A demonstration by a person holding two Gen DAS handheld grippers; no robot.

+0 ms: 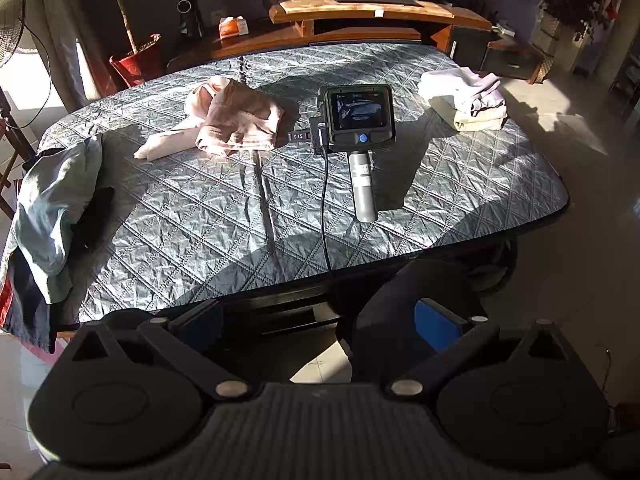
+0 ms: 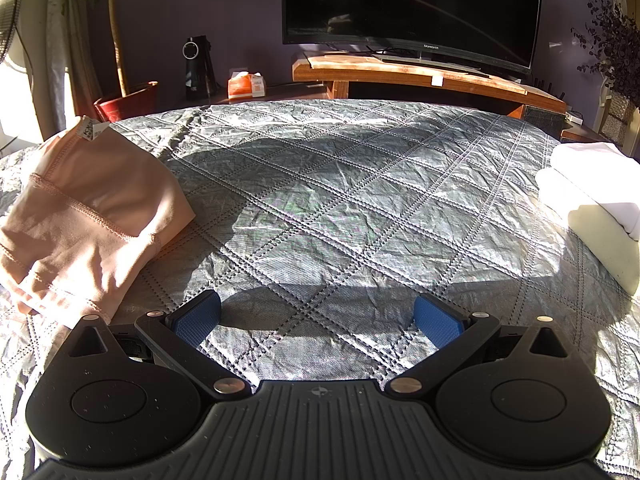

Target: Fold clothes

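Note:
A crumpled pink garment (image 1: 236,120) lies on the grey quilted table cover (image 1: 192,224), left of centre. In the right wrist view the pink garment (image 2: 88,216) is close on the left. A stack of folded white and cream clothes (image 1: 468,100) sits at the far right, and this folded stack (image 2: 592,208) shows again at the right edge. A light blue garment (image 1: 56,208) drapes over dark clothes at the table's left edge. My left gripper (image 1: 318,320) is open, held off the near edge. My right gripper (image 2: 317,318) rests open on the cover, its handle (image 1: 362,184) lying mid-table.
A black cable (image 1: 325,208) runs from the right gripper over the near table edge. Behind the table are a wooden TV stand (image 1: 360,12) with a TV (image 2: 412,8), a potted plant (image 1: 136,64), a tissue box (image 1: 232,26) and a fan (image 1: 10,20).

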